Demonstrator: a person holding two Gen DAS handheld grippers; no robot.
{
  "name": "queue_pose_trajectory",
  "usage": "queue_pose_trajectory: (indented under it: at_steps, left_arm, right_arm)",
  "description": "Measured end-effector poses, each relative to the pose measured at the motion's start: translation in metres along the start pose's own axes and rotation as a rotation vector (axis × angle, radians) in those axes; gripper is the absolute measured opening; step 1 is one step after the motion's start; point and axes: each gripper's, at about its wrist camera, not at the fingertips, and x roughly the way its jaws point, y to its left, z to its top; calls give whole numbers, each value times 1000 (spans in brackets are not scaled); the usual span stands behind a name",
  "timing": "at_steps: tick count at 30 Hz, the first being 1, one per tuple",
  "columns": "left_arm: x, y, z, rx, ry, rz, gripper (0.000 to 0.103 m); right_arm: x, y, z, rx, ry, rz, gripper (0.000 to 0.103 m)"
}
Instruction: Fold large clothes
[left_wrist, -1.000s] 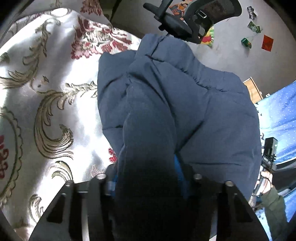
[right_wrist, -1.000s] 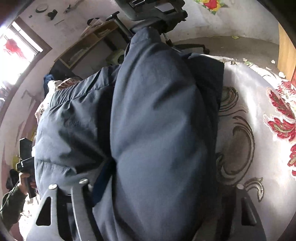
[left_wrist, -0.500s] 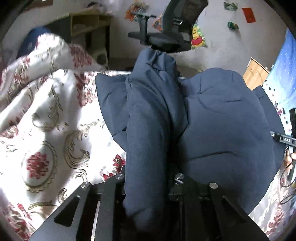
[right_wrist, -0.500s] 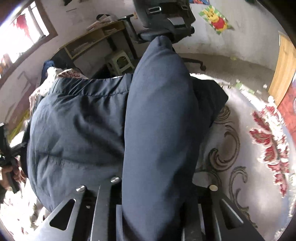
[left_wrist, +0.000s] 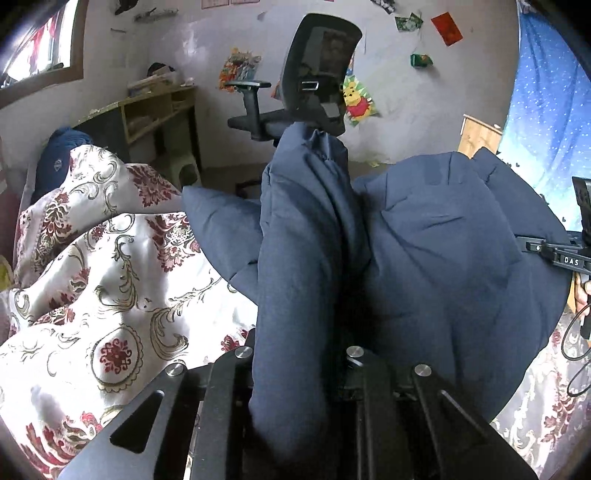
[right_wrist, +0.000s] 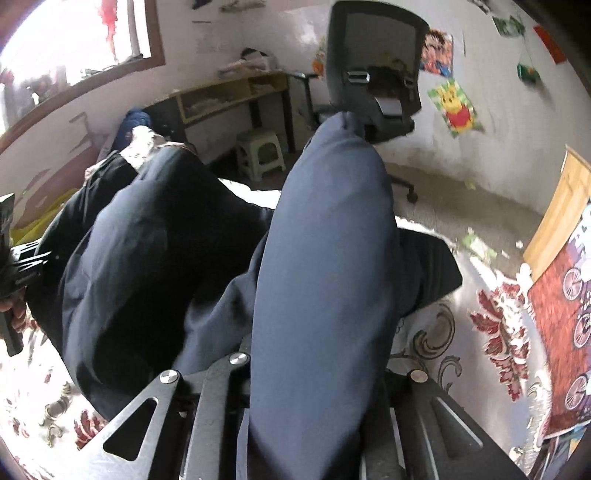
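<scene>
While the bedspread (left_wrist: 110, 295) lies below, both grippers' jaws, just closing, clamp folds of the navy jacket (left_wrist: 443, 258), left gripper (left_wrist: 299, 373) and right gripper (right_wrist: 314, 373) alike.

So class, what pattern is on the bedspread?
White bedspread with red flowers and gold scrolls, clearest in the left wrist view.

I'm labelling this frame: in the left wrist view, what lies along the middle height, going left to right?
Floral bedspread → gripped fold of the navy jacket → the jacket's puffed body → the other hand-held gripper at the right edge.
</scene>
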Motion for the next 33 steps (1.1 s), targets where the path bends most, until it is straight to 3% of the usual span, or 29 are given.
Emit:
queue_pose_trajectory:
  at_steps: [17,26,33]
  left_arm:
    - [-63,-13,-10,24,-48,-20,13]
    - [-46,-9,-31,-16,18,-10,13]
    - [-24,-3,-56,-22,89,30,15]
  right_arm:
    - [-53,26,-12,-42,-68,18,16]
    - [-44,39,-25,-53,-17,14,16]
    - [-22,44,-45,-59,59,-43,18]
